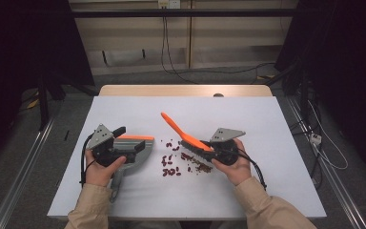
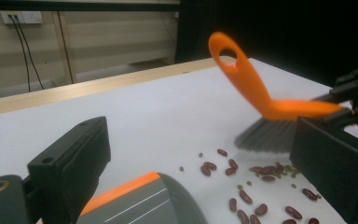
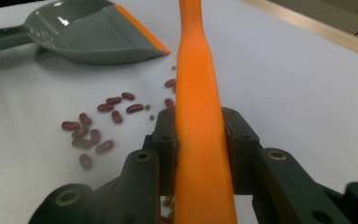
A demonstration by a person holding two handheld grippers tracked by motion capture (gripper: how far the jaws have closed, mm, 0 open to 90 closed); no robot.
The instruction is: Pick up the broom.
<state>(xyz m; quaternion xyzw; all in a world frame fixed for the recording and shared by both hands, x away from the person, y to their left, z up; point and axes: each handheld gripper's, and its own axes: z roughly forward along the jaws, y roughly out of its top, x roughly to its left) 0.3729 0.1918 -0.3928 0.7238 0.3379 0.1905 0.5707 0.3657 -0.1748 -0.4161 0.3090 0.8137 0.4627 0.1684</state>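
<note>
My right gripper [image 1: 210,149] [image 3: 200,135] is shut on the back of an orange hand brush [image 1: 174,125] [image 2: 247,79] [image 3: 196,70]. The brush's grey bristles [image 2: 265,137] rest on the white table [image 1: 248,109], and its looped handle slants up and away. Dark red beans [image 1: 171,164] [image 2: 261,186] [image 3: 93,126] and a few small green ones lie scattered between the brush and a grey dustpan [image 1: 143,147] [image 2: 140,200] [image 3: 84,32] with an orange lip. My left gripper [image 1: 128,142] [image 2: 200,154] stands open over the dustpan, jaws wide apart, the pan low between them.
The dustpan's handle [image 1: 116,180] runs back under the left hand toward the near edge. A wooden strip [image 1: 186,90] borders the table's far side. Cables [image 1: 171,62] trail on the floor beyond, and metal rails [image 1: 24,171] flank the table.
</note>
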